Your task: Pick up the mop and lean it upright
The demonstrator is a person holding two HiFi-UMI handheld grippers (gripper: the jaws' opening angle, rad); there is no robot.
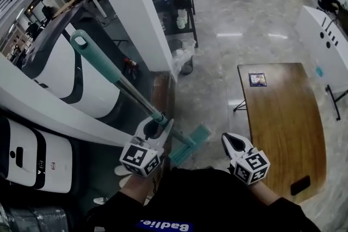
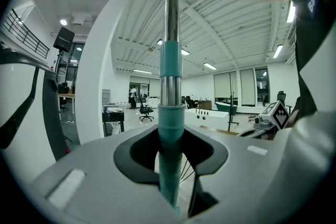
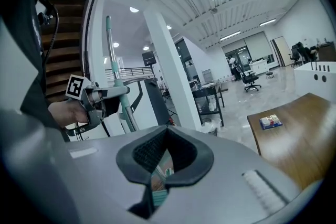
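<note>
We see a white square column (image 1: pixel 136 8) rising at the left, and to the right a long wooden table (image 1: pixel 283 117) on the glossy floor. Between them is the mop (image 1: pixel 117 79), tilted: its teal hand grip points up and left toward the column, and its flat teal head (image 1: pixel 190 144) hangs low between our 2 grippers. The left gripper (image 1: pixel 155 129) has its jaws closed partway around the handle, with the pads pressing on the teal collar where the metal tube begins. The right gripper (image 1: pixel 235 142) hangs just beside the mop head, jaws together and holding nothing. A small blue-bordered card (image 1: pixel 257 79) lies at the table's far end.
</note>
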